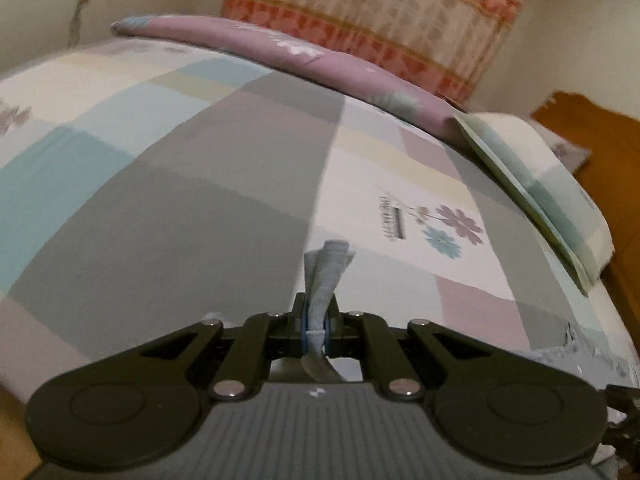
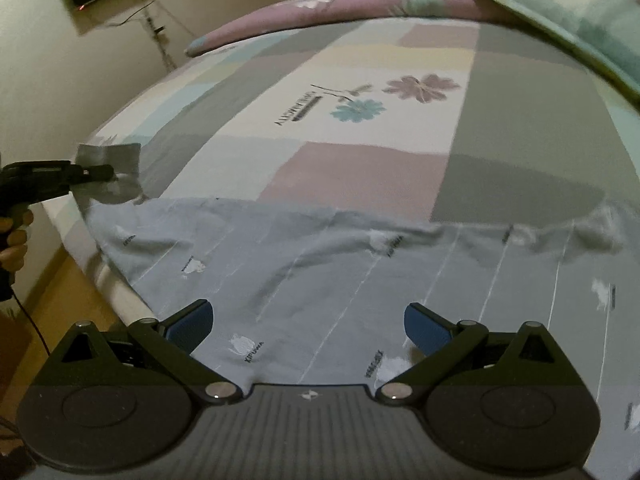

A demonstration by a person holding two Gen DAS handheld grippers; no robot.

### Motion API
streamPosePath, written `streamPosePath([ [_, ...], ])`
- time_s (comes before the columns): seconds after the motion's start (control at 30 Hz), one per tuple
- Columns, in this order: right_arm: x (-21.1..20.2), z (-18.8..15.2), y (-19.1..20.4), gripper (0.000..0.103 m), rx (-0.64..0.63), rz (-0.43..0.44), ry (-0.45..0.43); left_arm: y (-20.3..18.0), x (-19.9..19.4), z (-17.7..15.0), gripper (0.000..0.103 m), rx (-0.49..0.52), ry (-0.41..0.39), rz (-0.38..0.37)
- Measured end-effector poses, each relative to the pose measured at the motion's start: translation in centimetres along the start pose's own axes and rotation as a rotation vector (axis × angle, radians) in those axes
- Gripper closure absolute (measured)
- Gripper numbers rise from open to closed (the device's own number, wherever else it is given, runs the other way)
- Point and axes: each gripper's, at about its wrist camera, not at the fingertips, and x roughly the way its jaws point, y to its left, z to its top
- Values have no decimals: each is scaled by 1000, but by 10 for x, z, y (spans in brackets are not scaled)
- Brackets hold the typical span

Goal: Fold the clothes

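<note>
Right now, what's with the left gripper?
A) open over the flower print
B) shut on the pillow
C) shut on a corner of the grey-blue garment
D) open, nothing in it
C: in its wrist view the left gripper pinches a strip of the grey-blue garment between the blue pads.

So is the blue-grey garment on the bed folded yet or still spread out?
Mostly spread: the blue-grey garment lies open across the bed, with one corner pinched in the left gripper. The right gripper is open.
</note>
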Motion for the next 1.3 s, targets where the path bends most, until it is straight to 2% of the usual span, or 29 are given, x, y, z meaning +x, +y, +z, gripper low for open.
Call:
streamPosePath([
  [0.13, 1, 2, 5, 0, -28, 0, 3, 39, 14, -16, 98, -179, 25, -59],
  [0.33, 2, 3, 5, 0, -33, -8, 11, 75, 23, -44, 98, -470, -38, -154],
  [0.47, 1, 5, 4, 0, -34, -9, 10, 90, 22, -57, 97, -589, -97, -150],
  [0.53, 1, 7, 5, 0, -49, -1, 4, 93, 21, -60, 97, -582, -97, -114],
  [0.63, 2, 10, 10, 0, -93, 5, -2, 94, 17, -61, 89, -554, -80, -110],
  [0.7, 5, 12, 14, 1, -123, 0, 7, 95, 15, -61, 76, -536, -68, -107],
  [0.73, 7, 12, 16, 2, -139, -2, 12, 95, 12, -62, 73, -526, -64, -105],
  [0.8, 10, 14, 21, 13, -175, 2, 19, 92, 4, -62, 69, -489, -70, -84],
  [0.97, 25, 15, 31, 32, -276, 1, 68, 88, -22, -59, 67, -387, -102, 0],
  [1.13, 24, 8, 59, 43, -476, 72, 74, 69, -45, -45, 67, -199, -164, 201],
  [1.2, 24, 2, 73, 47, -587, 106, 90, 57, -46, -36, 63, -124, -164, 220],
  [1.3, 28, -7, 86, 47, -705, 137, 114, 37, -38, -33, 60, -18, -141, 197],
])
